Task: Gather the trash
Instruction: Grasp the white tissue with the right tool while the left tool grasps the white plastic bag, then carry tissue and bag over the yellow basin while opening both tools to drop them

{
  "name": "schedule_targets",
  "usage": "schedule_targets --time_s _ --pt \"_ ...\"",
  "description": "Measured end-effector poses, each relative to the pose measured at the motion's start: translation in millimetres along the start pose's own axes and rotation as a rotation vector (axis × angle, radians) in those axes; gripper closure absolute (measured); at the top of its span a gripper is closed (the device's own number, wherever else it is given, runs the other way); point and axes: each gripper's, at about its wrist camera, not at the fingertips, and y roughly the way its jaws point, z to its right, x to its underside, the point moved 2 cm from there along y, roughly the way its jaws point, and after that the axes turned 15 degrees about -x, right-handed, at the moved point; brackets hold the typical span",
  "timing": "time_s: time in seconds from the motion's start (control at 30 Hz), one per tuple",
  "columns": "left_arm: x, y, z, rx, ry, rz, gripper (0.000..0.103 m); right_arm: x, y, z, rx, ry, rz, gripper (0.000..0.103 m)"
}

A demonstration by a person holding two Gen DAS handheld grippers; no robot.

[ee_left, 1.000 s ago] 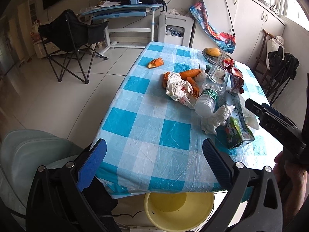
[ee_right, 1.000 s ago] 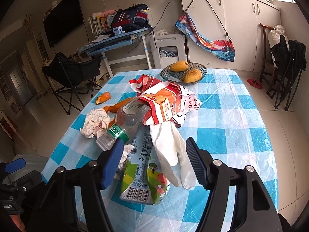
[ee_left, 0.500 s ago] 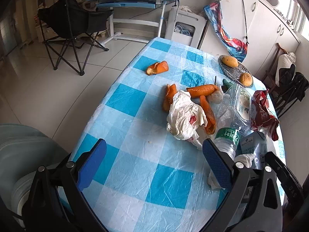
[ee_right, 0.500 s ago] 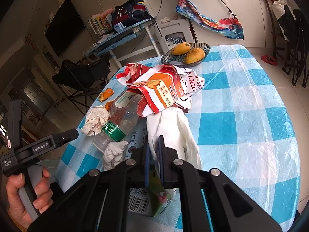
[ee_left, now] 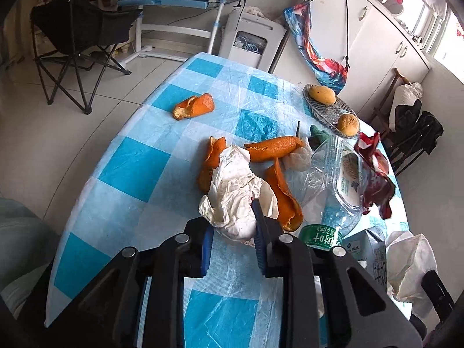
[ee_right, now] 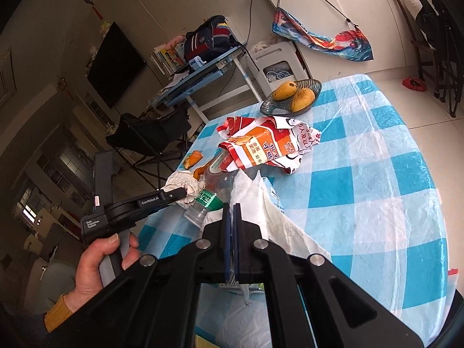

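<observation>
The left hand-held gripper [ee_left: 232, 229] had narrowed around the crumpled white paper wad [ee_left: 236, 197] near the tabletop's [ee_left: 133, 162] left edge; it should squeeze fully before lifting. The right hand-held gripper [ee_right: 231, 217] pinched a white tissue sheet [ee_right: 261, 206], best raised slowly.

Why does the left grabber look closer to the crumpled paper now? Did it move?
Yes. The left gripper went forward over the checked tablecloth to the crumpled paper, and its jaws closed in around it.
</observation>
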Motion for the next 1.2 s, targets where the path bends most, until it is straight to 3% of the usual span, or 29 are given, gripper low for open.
schedule_targets --time_s 0.37,0.63,0.93,1.2 --pt "32 -93 -40 0.128 -0.034 0.099 0.081 8 -25 -40 -0.145 0.029 0.030 0.101" --pt "66 -146 -57 0.140 -0.007 0.119 0.079 55 -32 -92 -0.268 0.043 -0.074 0.101" --pt "109 -176 -80 0.137 -0.005 0.099 0.079 126 -4 -85 -0.231 0.116 -0.243 0.101" --pt "152 -183 -79 0.132 0.038 0.051 0.079 154 8 -73 -0.168 0.127 -0.299 0.101"
